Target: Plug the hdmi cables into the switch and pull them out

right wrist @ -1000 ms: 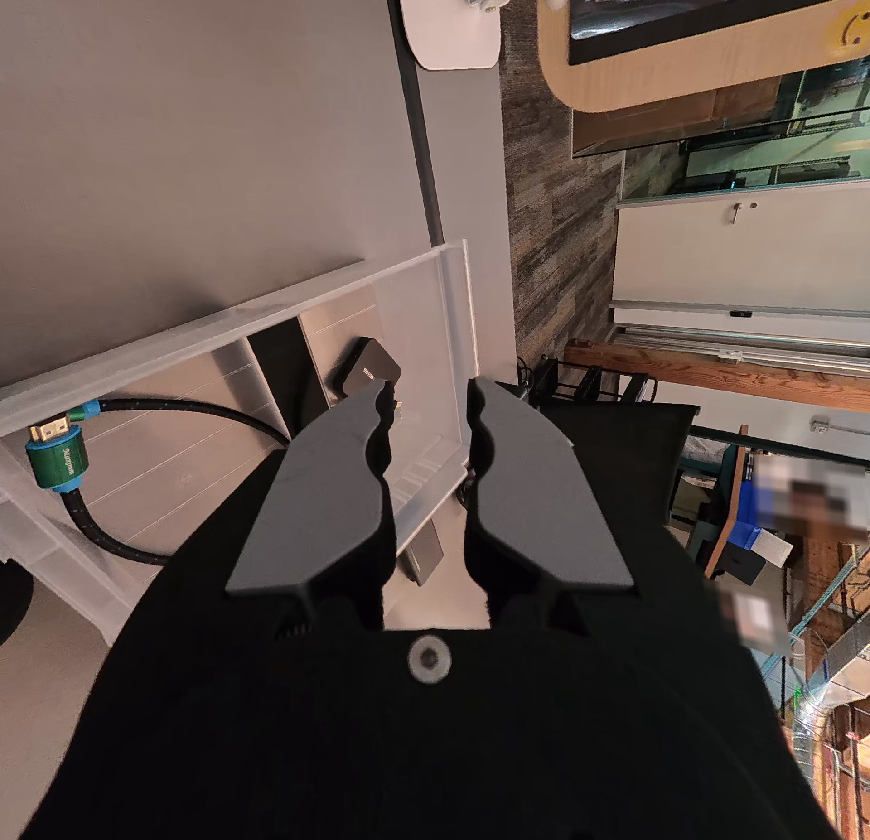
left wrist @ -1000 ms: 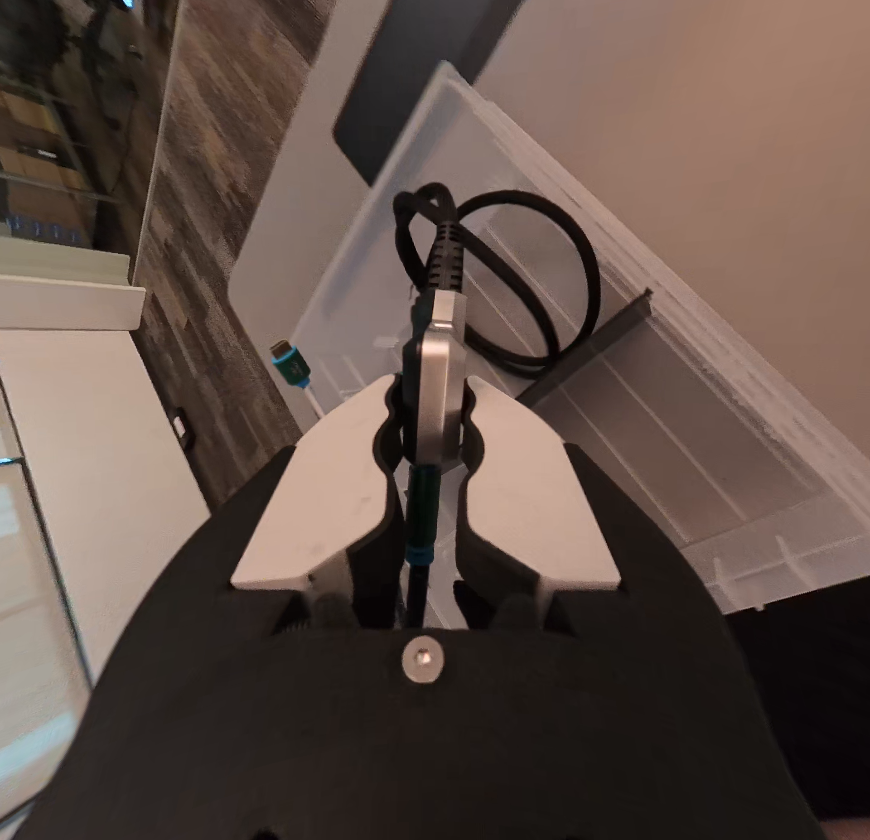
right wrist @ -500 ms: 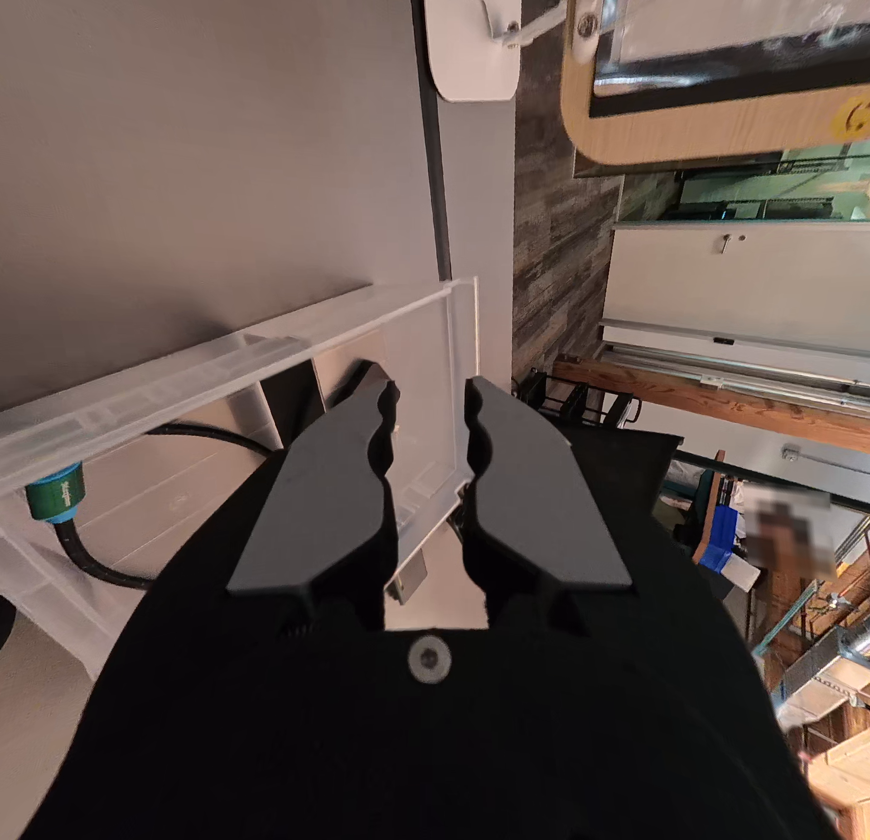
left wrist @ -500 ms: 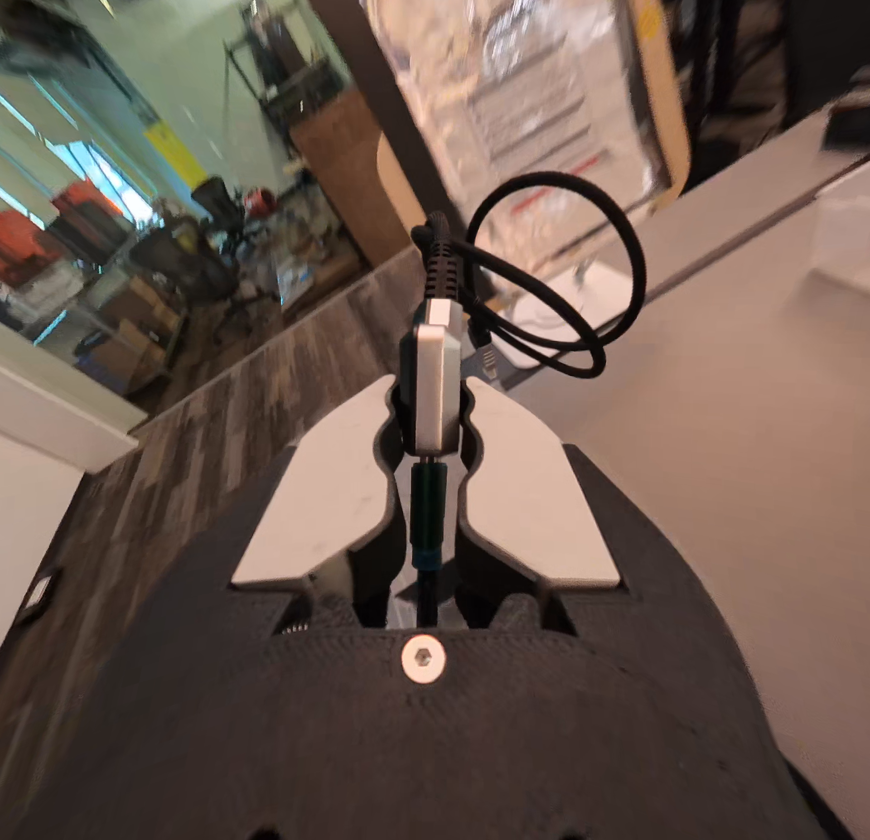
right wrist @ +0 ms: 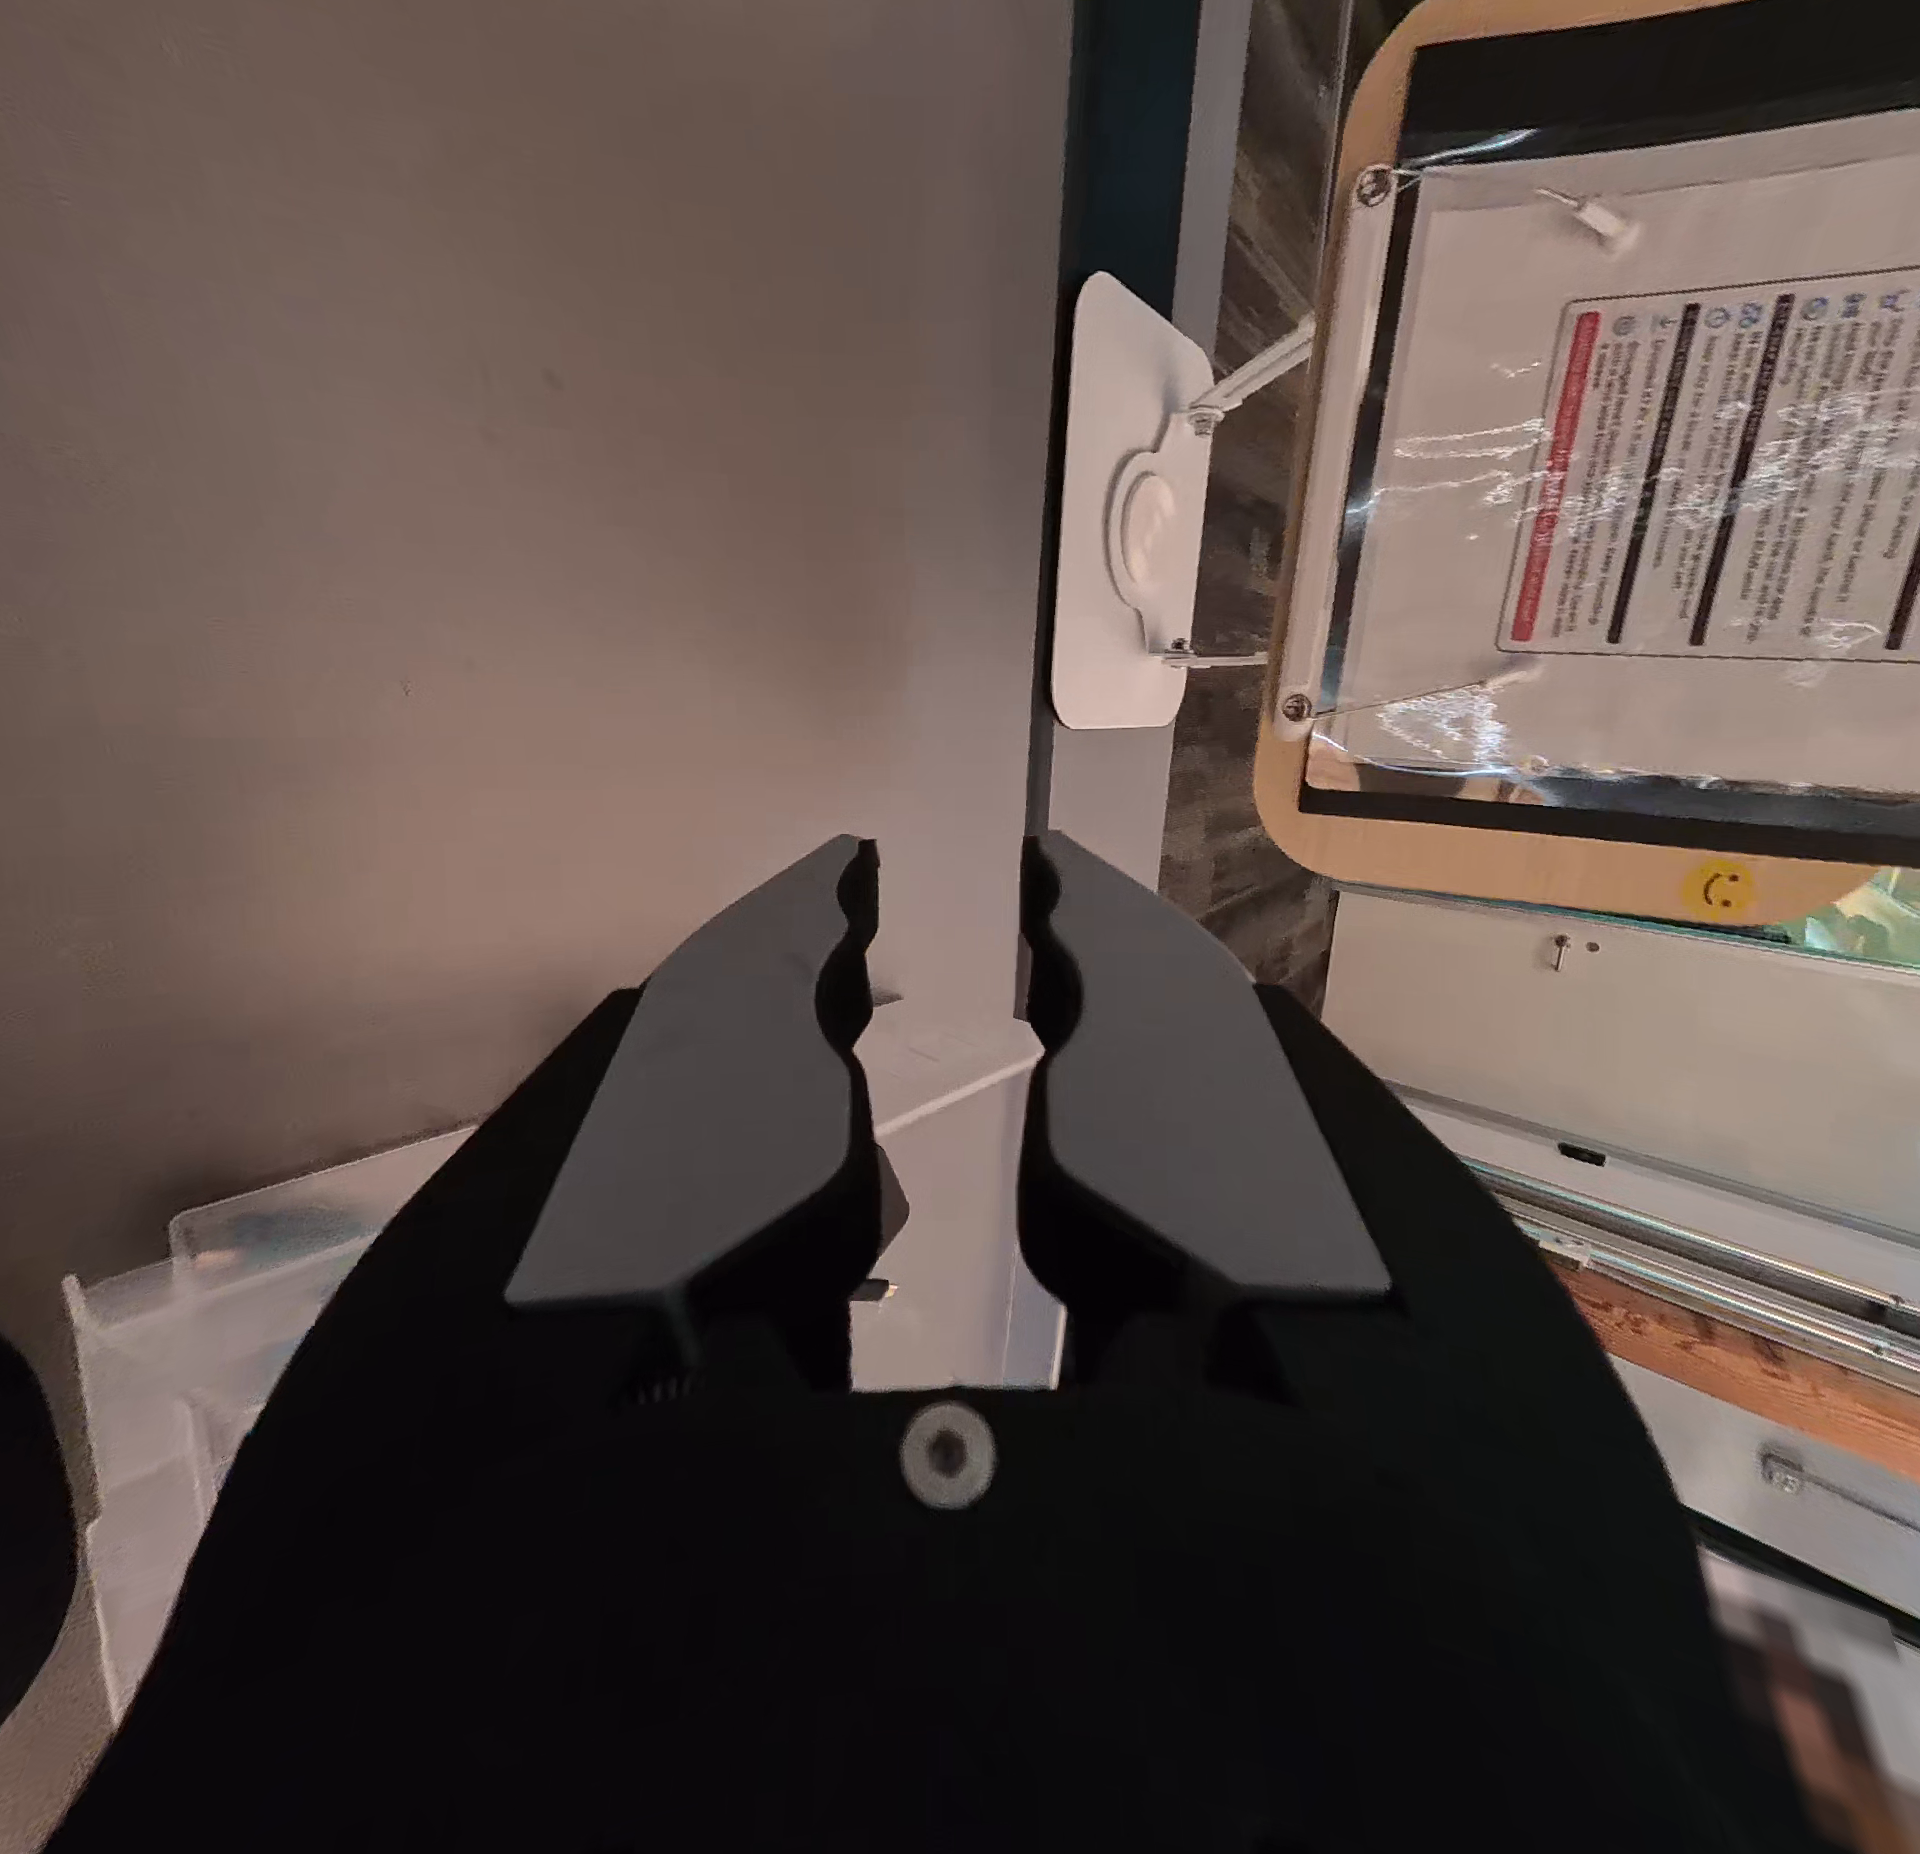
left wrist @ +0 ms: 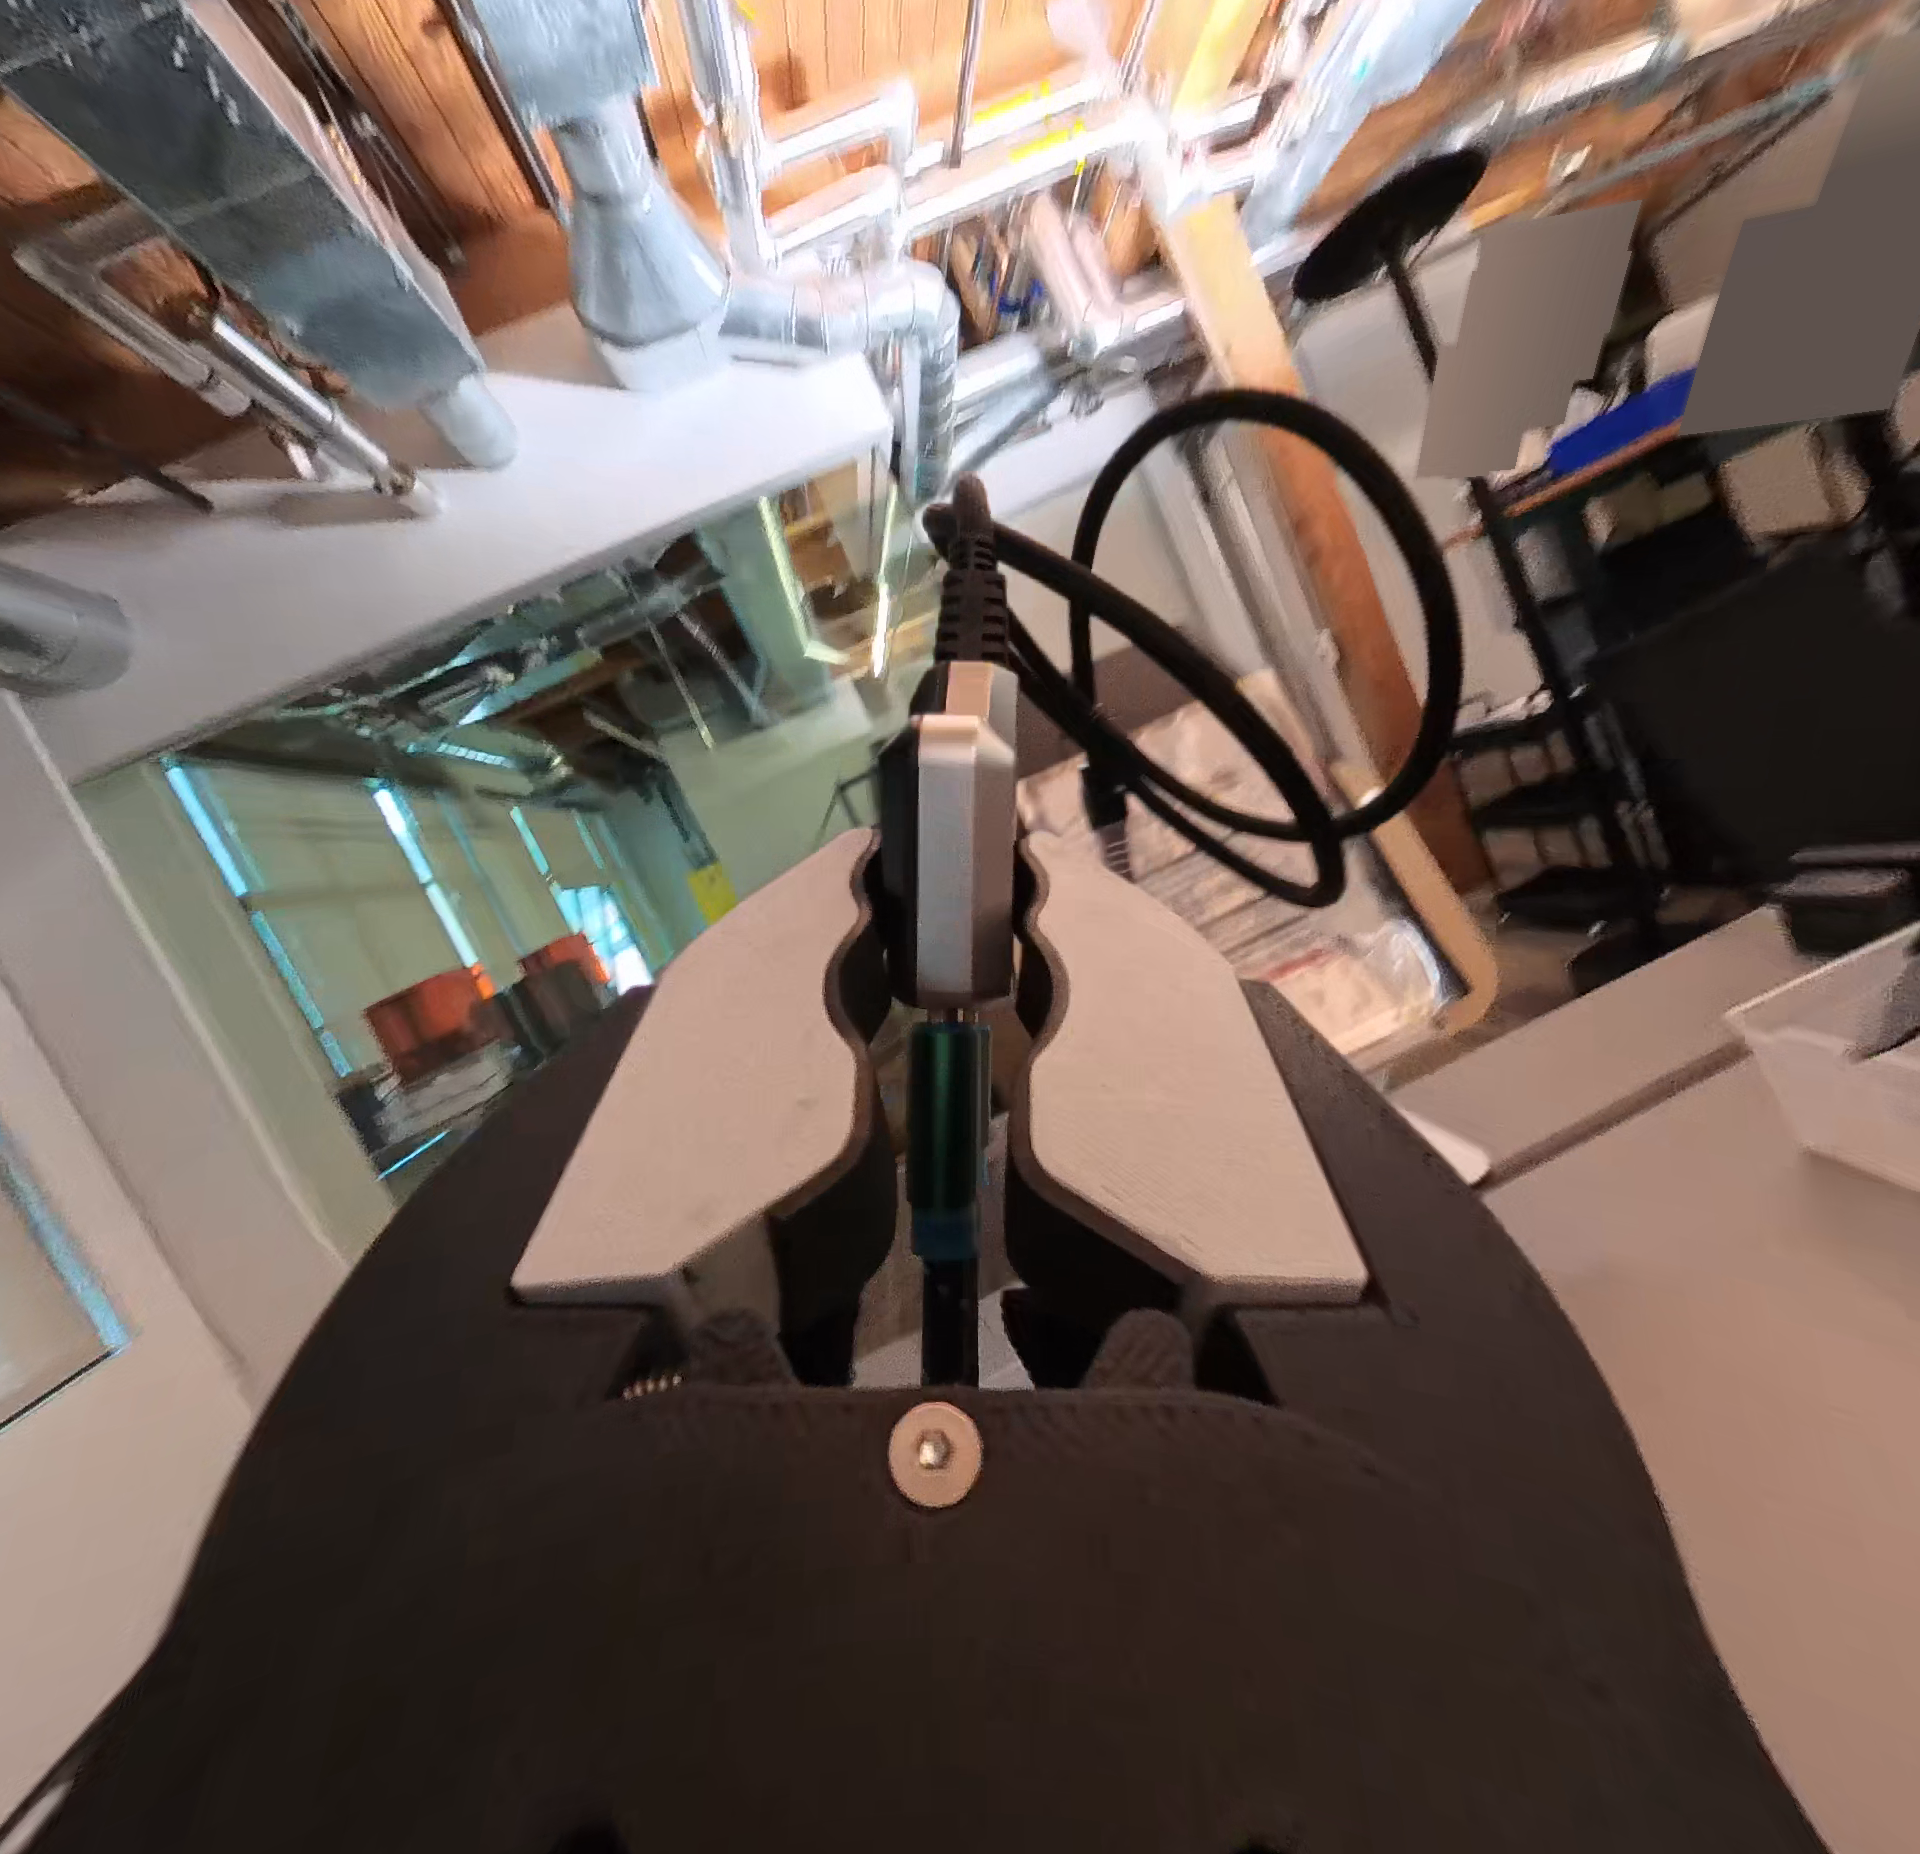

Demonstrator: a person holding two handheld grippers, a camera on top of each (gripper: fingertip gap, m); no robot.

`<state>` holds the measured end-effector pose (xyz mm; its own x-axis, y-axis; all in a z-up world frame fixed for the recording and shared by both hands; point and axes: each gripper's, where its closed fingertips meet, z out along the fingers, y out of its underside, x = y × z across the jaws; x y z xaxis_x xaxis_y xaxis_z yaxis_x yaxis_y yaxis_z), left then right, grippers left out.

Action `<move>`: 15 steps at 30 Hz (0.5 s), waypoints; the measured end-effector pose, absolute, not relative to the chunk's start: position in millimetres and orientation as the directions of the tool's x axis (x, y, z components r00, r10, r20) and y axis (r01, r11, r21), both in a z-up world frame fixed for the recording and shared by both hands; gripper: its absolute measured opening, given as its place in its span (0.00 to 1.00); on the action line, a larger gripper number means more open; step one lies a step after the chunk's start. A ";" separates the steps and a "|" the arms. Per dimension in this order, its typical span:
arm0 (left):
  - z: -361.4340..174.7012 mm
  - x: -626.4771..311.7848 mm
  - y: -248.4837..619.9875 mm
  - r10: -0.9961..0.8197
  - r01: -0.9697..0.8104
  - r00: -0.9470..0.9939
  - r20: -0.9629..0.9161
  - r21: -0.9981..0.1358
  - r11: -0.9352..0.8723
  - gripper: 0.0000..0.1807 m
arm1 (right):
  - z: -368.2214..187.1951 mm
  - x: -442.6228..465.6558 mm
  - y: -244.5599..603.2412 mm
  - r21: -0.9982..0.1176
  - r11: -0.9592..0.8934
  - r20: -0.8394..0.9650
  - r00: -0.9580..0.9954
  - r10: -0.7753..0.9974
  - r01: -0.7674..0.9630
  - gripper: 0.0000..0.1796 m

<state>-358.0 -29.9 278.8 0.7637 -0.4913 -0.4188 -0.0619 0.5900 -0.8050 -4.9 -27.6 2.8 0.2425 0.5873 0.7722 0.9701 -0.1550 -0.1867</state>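
Observation:
My left gripper (left wrist: 948,848) is shut on the silver HDMI switch (left wrist: 961,848), held edge-on and lifted high, pointing up toward the ceiling. The switch's own black cable (left wrist: 1340,661) loops off its far end. A green-and-blue HDMI plug (left wrist: 943,1139) sits in the switch's near end, its cable running back between my fingers. My right gripper (right wrist: 948,854) is open and empty above the beige table (right wrist: 520,454). The clear plastic bin (right wrist: 156,1316) shows at the lower left of the right wrist view, mostly hidden behind the gripper.
A white bin corner (left wrist: 1829,1066) rests on the table (left wrist: 1662,1389) at the right of the left wrist view. A white bracket (right wrist: 1127,516) and a wood-framed board (right wrist: 1610,433) lie past the table's edge. Shelving and ceiling pipes (left wrist: 831,194) fill the background.
My left gripper has swung up from over the clear bin to point at the ceiling, still holding the switch. My right gripper has moved off the bin toward the table's edge, staying open.

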 end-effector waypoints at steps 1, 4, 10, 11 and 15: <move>281.5 -358.3 -38.2 -0.520 -0.018 0.752 -0.405 -0.801 0.599 0.10 | 1.2 -5.3 -26.8 -0.186 -0.156 0.769 0.242 0.591 0.970 0.15; 286.6 -357.2 -52.0 -0.616 0.110 0.701 -0.359 -0.799 0.591 0.11 | 0.0 -7.8 -25.2 -0.203 -0.145 0.763 0.249 0.596 0.968 0.15; 291.1 -341.9 -56.0 -0.913 0.468 0.382 -0.141 -0.823 0.323 0.11 | 5.2 -20.3 -22.8 -0.269 -0.082 0.763 0.264 0.591 0.960 0.15; 288.9 -336.4 -50.5 -0.945 0.496 0.313 -0.091 -0.833 0.244 0.11 | 7.8 -24.2 -21.9 -0.291 -0.063 0.764 0.271 0.586 0.955 0.15; 273.4 -304.2 -21.7 -0.989 0.535 -0.037 0.145 -0.833 -0.142 0.11 | 33.6 -54.3 -22.2 -0.499 0.060 0.724 0.378 0.577 0.865 0.14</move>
<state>-304.2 -21.7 273.4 -0.0367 -0.9888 0.1445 0.5348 -0.1416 -0.8330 -54.3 -22.2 33.6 0.3777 0.5769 0.7243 0.8646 0.0601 -0.4988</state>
